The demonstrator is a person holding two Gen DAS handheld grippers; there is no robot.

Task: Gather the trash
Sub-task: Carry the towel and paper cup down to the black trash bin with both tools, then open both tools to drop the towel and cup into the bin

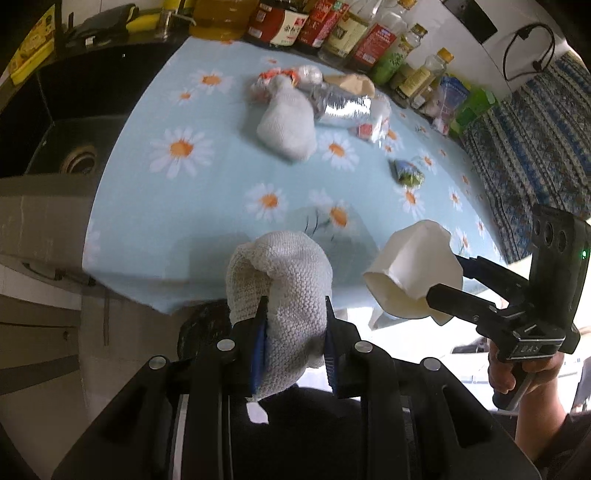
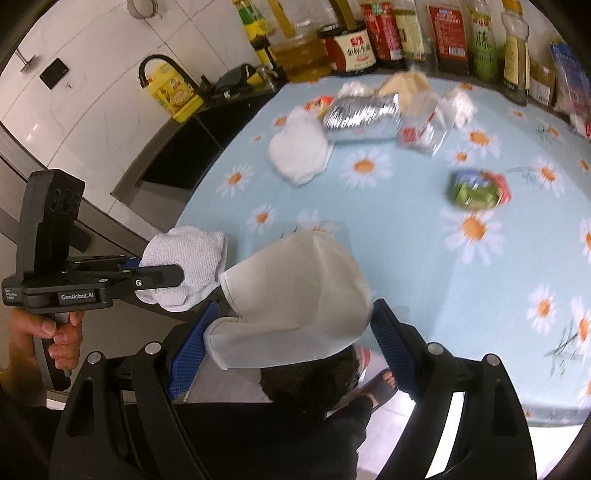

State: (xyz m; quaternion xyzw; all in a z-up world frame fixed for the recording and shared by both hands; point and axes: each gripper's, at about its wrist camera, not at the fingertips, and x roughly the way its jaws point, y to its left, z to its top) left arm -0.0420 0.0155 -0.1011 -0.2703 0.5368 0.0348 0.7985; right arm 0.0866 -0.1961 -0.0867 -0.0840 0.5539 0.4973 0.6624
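Note:
My left gripper (image 1: 295,301) is shut on a white knitted cloth (image 1: 280,273), held over the front edge of the daisy-print table (image 1: 207,206). Beside it, my right gripper (image 1: 443,277) is shut on a crushed white paper cup (image 1: 413,269). In the right wrist view the cup (image 2: 295,288) sits squeezed between the right gripper's (image 2: 295,306) blue pads, and the left gripper (image 2: 162,269) holds the cloth (image 2: 188,254) at left. On the table lie a second white cloth (image 1: 286,125), a foil bag (image 1: 343,105), a clear wrapper (image 1: 376,122) and a green packet (image 1: 406,173).
A black sink (image 1: 74,147) lies left of the table. Several bottles (image 1: 354,33) line the back edge. A patterned blue cloth (image 1: 535,140) covers something at right. Below the front edge sits a dark crumpled mass (image 2: 310,380), and a sandalled foot (image 2: 380,387) stands on the floor.

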